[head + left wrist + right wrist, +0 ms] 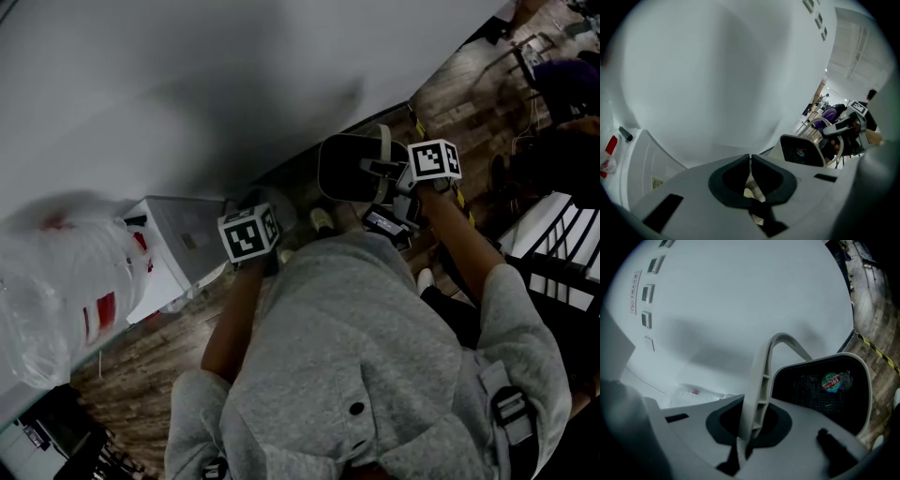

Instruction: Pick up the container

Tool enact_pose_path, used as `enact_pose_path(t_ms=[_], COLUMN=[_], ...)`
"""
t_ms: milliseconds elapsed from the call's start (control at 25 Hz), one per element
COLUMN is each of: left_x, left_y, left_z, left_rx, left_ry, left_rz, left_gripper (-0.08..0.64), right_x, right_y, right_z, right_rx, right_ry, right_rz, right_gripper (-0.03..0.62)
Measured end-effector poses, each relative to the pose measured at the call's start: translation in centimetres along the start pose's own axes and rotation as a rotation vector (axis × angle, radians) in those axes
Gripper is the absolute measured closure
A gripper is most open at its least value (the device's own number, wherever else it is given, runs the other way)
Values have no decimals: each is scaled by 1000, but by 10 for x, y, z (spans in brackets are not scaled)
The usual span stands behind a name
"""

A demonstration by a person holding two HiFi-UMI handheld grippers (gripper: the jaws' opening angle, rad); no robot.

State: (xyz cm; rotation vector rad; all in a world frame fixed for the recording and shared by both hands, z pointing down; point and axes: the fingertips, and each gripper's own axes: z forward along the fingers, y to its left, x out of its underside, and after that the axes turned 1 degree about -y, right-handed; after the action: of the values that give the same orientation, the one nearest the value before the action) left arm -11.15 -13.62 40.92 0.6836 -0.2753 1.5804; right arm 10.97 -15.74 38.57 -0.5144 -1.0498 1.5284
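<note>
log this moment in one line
right claw: shut on handle of container | left claw: shut, empty | container: beside wall, lift unconfirmed

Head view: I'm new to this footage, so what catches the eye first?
The right tongs clamp the pale handle of the dark-mouthed container at the foot of the white wall. The left tongs are shut on nothing, and a red-printed plastic bag sits far left.

1. container (pixel 806 385): lower part hidden behind right tool (pixel 749 425); sticker print too small to read.
2. plastic bag (pixel 56 291): blurred, cut off by left picture edge, covering white box's (pixel 187 239) left side.
</note>
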Motion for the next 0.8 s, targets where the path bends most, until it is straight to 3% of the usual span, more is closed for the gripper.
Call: enact_pose_path(t_ms=[800], left_x=[-1], left_y=[-7], left_z=[-3], left_rx=[-25], left_ry=[-4], left_rz=[-9], left_gripper=[540], right_x=[-4], right_y=[3], right_z=[10], right_rx=[-43], right_ry=[59], right_rz=[-24], right_gripper=[568])
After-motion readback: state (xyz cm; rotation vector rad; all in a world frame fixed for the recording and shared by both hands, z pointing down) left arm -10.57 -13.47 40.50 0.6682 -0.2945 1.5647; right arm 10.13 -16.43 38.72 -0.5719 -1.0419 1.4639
